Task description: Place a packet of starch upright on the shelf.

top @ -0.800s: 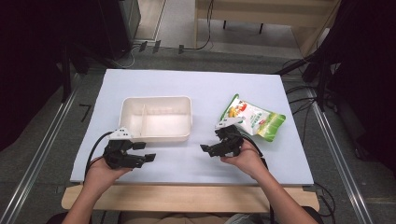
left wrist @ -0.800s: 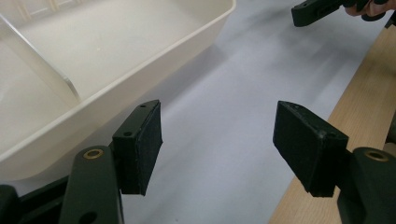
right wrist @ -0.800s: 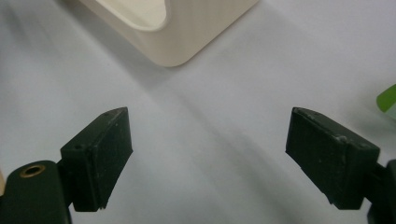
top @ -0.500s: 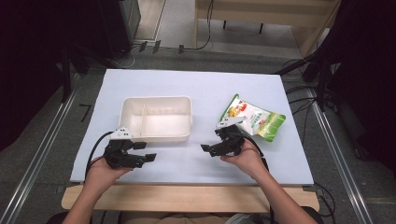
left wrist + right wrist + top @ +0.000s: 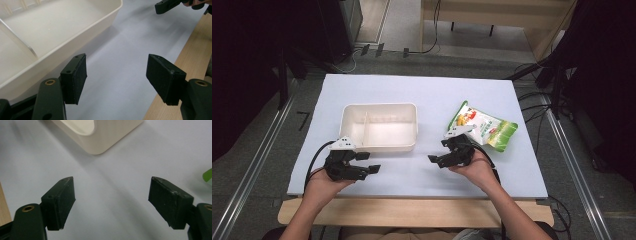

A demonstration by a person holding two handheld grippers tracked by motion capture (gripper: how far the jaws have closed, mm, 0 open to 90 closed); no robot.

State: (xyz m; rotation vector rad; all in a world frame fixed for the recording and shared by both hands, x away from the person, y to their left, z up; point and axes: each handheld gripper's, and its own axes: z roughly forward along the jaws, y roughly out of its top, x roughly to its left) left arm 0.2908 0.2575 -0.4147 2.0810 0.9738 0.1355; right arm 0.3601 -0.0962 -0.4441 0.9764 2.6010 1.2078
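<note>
Snack pouch of green-and-white printed foil (image 5: pixel 484 129) lies flat on the pale blue table cover (image 5: pixel 412 92), just beyond the right gripper (image 5: pixel 437 160); its near edge is hidden behind that gripper. Right gripper jaws stand wide apart, holding nothing. Left gripper (image 5: pixel 371 169) jaws are likewise spread and empty, just beside the cream rectangular plastic tray with an inner divider (image 5: pixel 379 145). The tray is cut off at the frame edge in both gripper views.
</note>
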